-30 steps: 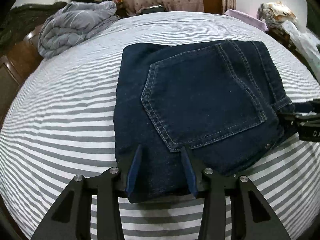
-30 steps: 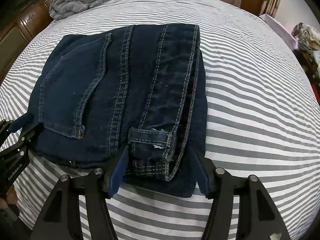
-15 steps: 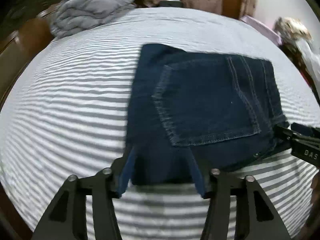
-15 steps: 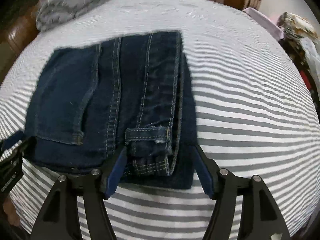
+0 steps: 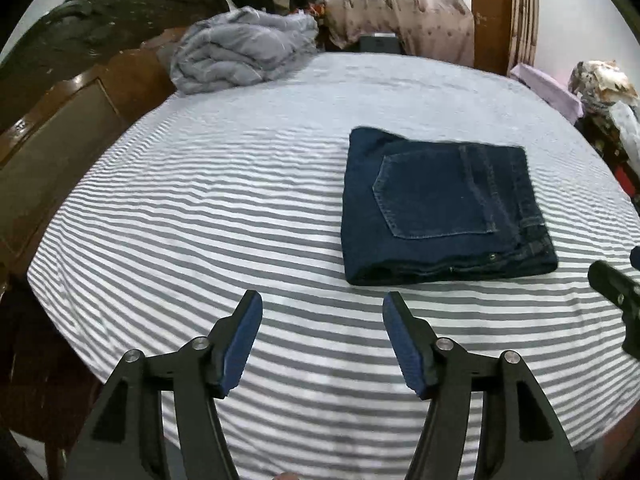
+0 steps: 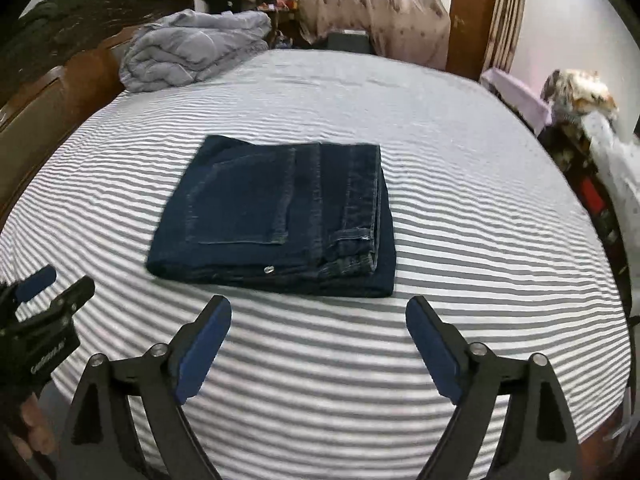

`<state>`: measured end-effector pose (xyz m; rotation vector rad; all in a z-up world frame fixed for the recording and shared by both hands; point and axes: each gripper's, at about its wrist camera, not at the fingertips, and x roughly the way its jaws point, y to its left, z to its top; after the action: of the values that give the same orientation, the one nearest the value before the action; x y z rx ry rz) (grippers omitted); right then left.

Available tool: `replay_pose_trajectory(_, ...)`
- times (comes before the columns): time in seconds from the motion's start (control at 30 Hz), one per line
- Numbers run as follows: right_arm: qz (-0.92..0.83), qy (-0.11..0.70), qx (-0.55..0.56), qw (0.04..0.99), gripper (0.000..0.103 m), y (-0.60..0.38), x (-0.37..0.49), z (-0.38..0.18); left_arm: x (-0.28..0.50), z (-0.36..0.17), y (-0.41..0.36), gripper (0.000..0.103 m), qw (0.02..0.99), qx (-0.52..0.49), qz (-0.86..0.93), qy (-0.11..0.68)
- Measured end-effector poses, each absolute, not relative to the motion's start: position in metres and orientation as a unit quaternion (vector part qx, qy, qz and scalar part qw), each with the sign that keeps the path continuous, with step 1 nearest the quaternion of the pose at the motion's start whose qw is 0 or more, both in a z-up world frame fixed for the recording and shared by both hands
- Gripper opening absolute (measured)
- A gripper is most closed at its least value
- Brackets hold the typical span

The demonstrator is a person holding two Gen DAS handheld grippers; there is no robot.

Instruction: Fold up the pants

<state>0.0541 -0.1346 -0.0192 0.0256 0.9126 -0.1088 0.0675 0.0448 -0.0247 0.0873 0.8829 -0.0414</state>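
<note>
Jaws of both grippers have just been opening, empty, short of the folded pants (image 5: 440,204); no label readable.

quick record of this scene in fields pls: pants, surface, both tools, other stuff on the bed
pants: dark blue jeans, folded into a compact rectangle, back pocket up, lying flat
surface: bed with grey and white striped sheet
left tool: open, jaws have just been opening, nothing between them, short of the jeans
right tool: open, jaws have just been opening, nothing between them, short of the jeans
other: bundled grey quilt at the far left corner by the wooden headboard
</note>
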Motion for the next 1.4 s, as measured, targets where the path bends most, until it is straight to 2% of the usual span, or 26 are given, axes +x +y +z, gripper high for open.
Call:
replay_pose_trajectory(0.13, -0.046, 0.424, 0.001, 0.905, 0.089, -0.12, 0.033, -0.001, 0.046, -0.008, 0.05, 0.063, 0.909, 0.043, -0.022, 0.414)
replay_pose_trajectory(0.27, -0.046, 0.406, -0.002, 0.913, 0.096, -0.111, 0.013, 0.015, 0.027, 0.006, 0.055, 0.063, 0.915, 0.033, -0.025, 0.402)
replay_pose_trajectory(0.47, -0.052, 0.401, 0.003, 0.915, 0.101, -0.106, -0.005, 0.023, 0.014, 0.016, 0.063, 0.064, 0.915, 0.0, -0.016, 0.404)
replay_pose_trajectory(1.4, -0.044, 0.423, 0.015, 0.905, 0.101, -0.103, -0.007, 0.011, 0.003, 0.007, 0.056, 0.064, 0.903, 0.029, -0.02, 0.428)
